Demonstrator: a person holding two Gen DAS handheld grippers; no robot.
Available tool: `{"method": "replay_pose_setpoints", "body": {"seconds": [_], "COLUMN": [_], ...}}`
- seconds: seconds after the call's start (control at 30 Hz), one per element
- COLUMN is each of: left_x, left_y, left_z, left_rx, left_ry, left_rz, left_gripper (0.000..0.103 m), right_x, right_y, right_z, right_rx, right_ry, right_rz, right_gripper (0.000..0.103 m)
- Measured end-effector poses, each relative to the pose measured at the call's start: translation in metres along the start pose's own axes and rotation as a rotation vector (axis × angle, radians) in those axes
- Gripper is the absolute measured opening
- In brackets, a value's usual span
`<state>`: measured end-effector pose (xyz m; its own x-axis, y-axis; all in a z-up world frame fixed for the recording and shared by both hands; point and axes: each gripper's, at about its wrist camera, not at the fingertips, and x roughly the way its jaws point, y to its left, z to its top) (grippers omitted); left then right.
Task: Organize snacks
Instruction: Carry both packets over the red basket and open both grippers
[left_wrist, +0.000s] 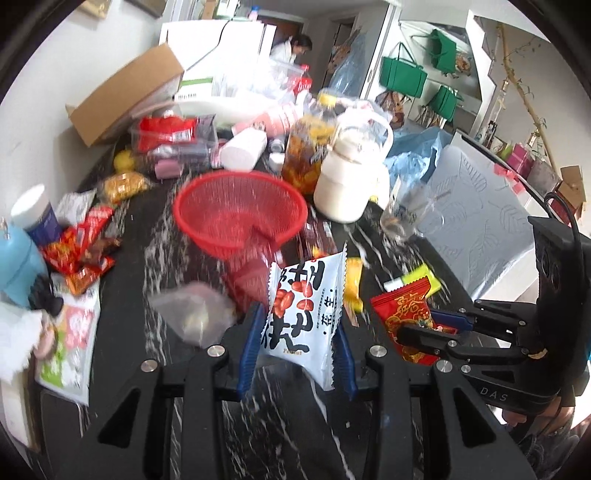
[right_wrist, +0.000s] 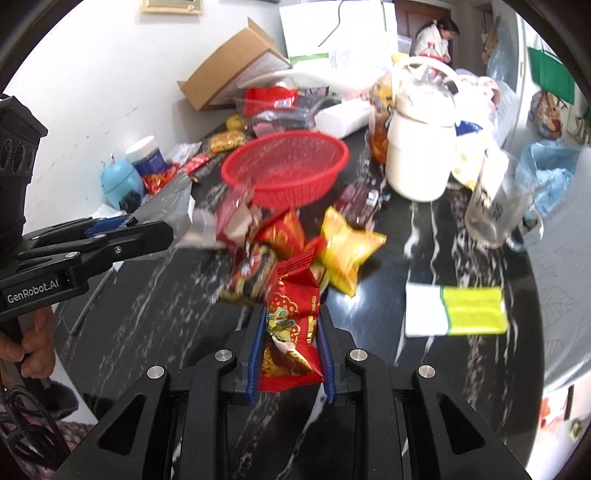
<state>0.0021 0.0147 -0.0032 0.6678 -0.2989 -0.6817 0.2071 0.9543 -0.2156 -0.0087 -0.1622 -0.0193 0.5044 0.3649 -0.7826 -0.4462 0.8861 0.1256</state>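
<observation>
My left gripper (left_wrist: 297, 341) is shut on a white peanut packet (left_wrist: 303, 314) with red and black print, held above the black marble table (left_wrist: 155, 258) in front of the red mesh basket (left_wrist: 240, 210). My right gripper (right_wrist: 291, 343) is shut on a red snack packet (right_wrist: 291, 332) with gold pattern, near a small pile of red packets (right_wrist: 258, 258) and a gold star-shaped packet (right_wrist: 347, 247). The basket also shows in the right wrist view (right_wrist: 288, 170) and looks empty. The right gripper appears in the left wrist view (left_wrist: 436, 328), and the left gripper in the right wrist view (right_wrist: 147, 225).
A cream jug (left_wrist: 351, 184), a jar of preserved fruit (left_wrist: 306, 155) and a glass mug (left_wrist: 406, 214) stand right of the basket. Red snack packets (left_wrist: 81, 254), a blue object (left_wrist: 18, 266) and a white-lidded tub (left_wrist: 33, 214) lie at the left. A yellow-green packet (right_wrist: 458, 310) lies at the right.
</observation>
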Motion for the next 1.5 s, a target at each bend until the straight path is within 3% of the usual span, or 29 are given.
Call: {"method": "replay_pose_setpoints", "body": {"seconds": [0.47,0.93,1.23,1.5], "left_x": [0.017,0.063,0.1,0.13], "left_y": [0.02,0.054,0.072,0.082], "left_z": [0.068,0.131,0.144,0.138], "left_rx": [-0.003,-0.005,0.002,-0.002], "left_ry": [-0.101,-0.139,-0.076,0.015], "left_rz": [0.034,0.077,0.113,0.126], "left_gripper": [0.036,0.036,0.036,0.036], "right_x": [0.01,0.058,0.102,0.131], "right_y": [-0.013,-0.03,-0.04,-0.044], "right_z": [0.078,0.154,0.183,0.188], "right_rx": [-0.075,-0.114,-0.114,-0.122], "right_ry": [-0.083,-0.104,-0.065,-0.027], "right_rz": [0.012,0.021,-0.009,-0.044], "right_gripper": [0.025,0.025,0.025,0.026]}}
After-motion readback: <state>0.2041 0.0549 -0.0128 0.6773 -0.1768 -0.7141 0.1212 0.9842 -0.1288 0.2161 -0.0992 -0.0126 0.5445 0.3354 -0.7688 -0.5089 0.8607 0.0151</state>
